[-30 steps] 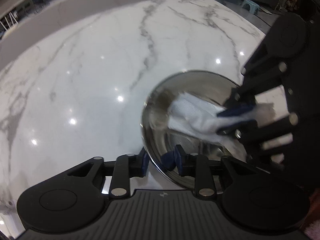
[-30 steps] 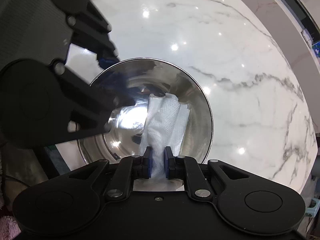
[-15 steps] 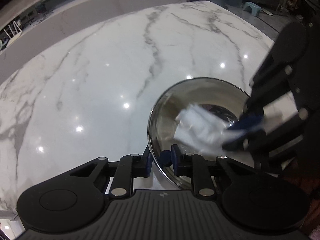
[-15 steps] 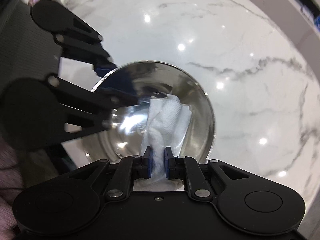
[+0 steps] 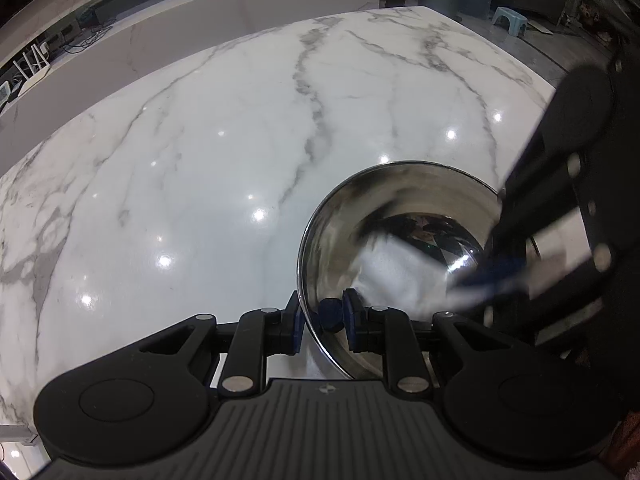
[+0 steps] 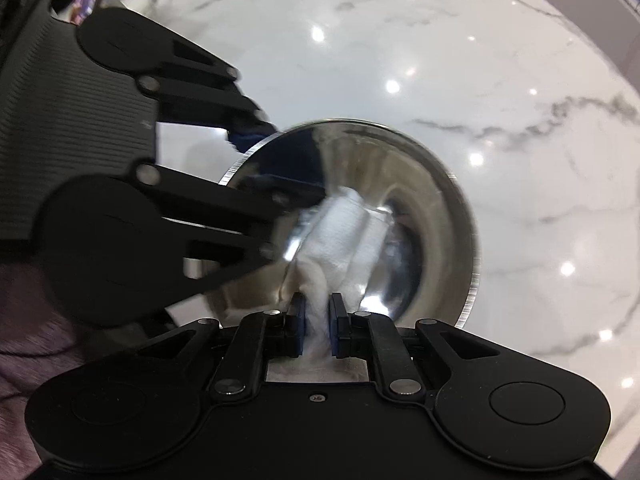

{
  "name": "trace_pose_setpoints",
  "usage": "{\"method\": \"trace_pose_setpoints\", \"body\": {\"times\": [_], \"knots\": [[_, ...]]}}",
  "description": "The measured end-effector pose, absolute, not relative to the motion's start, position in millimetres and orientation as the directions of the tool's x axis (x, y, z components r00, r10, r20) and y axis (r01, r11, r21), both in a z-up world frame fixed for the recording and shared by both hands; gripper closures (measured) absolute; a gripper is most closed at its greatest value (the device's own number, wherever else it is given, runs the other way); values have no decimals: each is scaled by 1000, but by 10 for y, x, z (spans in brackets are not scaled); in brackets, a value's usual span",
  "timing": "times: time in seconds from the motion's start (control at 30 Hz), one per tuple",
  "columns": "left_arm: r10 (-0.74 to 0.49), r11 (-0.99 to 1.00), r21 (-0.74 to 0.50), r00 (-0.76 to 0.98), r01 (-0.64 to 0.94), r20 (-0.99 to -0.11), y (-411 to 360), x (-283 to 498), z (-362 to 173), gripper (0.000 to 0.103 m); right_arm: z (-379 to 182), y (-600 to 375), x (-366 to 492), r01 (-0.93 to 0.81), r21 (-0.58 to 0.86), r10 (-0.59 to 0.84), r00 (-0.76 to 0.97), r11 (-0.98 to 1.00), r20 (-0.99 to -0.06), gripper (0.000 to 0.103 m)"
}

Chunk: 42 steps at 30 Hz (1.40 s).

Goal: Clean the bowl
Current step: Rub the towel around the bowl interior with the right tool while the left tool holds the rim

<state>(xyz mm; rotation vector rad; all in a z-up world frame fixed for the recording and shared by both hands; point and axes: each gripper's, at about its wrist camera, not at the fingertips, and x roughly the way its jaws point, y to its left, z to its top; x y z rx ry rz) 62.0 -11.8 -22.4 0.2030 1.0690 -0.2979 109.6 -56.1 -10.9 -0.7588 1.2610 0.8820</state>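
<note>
The marble counter fills both views. The steel bowl sits lower right in the left view, tilted, its near rim clenched by the left gripper. The right gripper grasps a white cloth inside the bowl. Wiping looks underway, probably unfinished. Motion blur hides any dirt; the bowl's underside is hidden.

Ceiling-light glare dots the marble tabletop (edges fisheye-warped, motion-blurred).
</note>
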Motion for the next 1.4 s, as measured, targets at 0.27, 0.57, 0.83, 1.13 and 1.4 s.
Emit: {"method": "trace_pose_setpoints", "body": {"times": [0.27,0.57,0.83,1.13,1.4], "knots": [[-179,935,-32,390,354,-903,-111,552,-226,78,-154,-499,1135,-907,-152,94,203,392,-975,93],[-200,929,-49,386,366,-900,-82,533,-228,82,-206,-533,1352,-899,-98,129,168,428,-977,93],[-160,946,-11,437,324,-885,-84,607,-203,88,-214,-919,1042,-886,31,203,73,464,-976,93],[-164,944,-11,440,330,-883,-74,621,-209,88,-191,-774,898,-889,100,234,8,446,-972,93],[-172,939,-13,436,343,-883,-67,607,-208,87,-207,-772,1014,-903,-72,153,150,425,-977,94]]}}
